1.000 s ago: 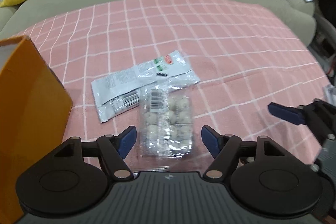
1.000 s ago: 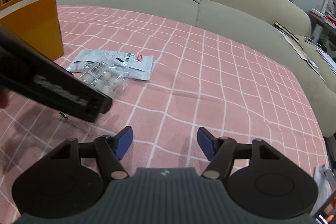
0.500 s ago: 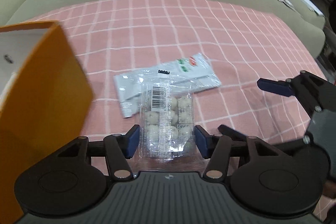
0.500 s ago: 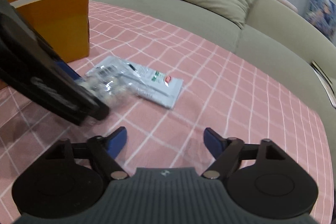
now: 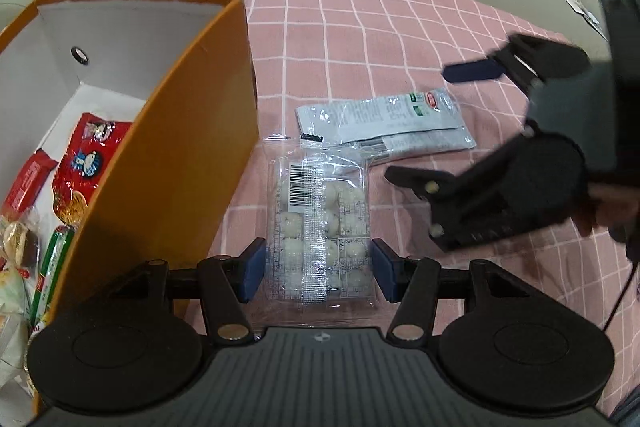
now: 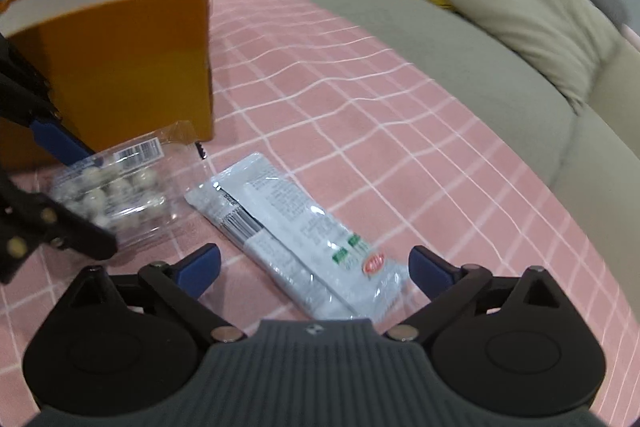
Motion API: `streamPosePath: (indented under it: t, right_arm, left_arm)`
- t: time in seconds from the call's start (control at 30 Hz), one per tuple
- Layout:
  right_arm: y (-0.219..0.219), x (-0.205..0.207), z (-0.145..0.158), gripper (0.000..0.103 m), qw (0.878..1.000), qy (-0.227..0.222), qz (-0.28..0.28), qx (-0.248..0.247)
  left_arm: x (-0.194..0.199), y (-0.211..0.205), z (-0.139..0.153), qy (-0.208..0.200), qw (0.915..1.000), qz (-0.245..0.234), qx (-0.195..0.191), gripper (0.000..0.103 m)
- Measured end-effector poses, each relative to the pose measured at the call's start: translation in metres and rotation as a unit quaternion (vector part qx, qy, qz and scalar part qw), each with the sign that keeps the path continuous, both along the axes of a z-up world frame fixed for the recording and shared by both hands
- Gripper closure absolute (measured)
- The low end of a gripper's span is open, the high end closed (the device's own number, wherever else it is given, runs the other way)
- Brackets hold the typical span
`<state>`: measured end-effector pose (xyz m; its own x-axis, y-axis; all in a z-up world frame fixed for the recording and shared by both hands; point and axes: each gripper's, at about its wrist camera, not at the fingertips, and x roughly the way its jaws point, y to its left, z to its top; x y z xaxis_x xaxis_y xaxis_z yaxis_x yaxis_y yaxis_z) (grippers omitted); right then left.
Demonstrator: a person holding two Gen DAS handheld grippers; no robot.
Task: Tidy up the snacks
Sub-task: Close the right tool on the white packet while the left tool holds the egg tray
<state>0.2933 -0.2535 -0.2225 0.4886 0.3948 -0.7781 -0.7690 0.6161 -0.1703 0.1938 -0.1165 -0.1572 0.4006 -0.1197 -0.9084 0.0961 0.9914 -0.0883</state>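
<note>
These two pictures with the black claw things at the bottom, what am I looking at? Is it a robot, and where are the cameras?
No robot here: a person holds a two-finger gripper in each hand, and each gripper carries a wide-angle camera looking forward along its fingers. That is why black arms with blue pads fill the bottom of both views.

In the left camera's picture, the left gripper has its pads closed against the sides of a clear pack of pale round snacks. Beside it stands an orange box already holding several wrapped snacks. The dark shape at the right is the other gripper.

In the right camera's picture, the right gripper is open, its pads on either side of a flat grey-white packet, not touching it. Everything lies on a pink checked cloth in front of a sofa.
</note>
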Motion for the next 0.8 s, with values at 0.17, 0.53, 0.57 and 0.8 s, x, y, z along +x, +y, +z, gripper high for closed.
streamPosePath:
  t: [0.17,0.53,0.57,0.8]
  right_arm:
    - [0.005,0.018,-0.008,0.004,0.999,0.047,0.007,0.012]
    - [-0.003,0.005,-0.006,0.021,0.994,0.089,-0.045,0.038]
    - [-0.004,0.001,-0.004,0.025,0.994,0.088,-0.055,0.039]
    - [-0.006,-0.043,0.002,0.051,0.987,0.079,-0.132,0.044]
  left_arm:
    - [0.001,-0.006,-0.003,0.007,1.0,-0.003,-0.006,0.04]
    - [-0.006,-0.005,-0.002,0.008,0.9998,-0.006,-0.015,0.04]
    - [-0.009,-0.005,-0.002,0.008,0.9998,-0.006,-0.015,0.04]
    - [-0.028,0.0,-0.003,0.011,0.9997,-0.003,-0.022,0.04]
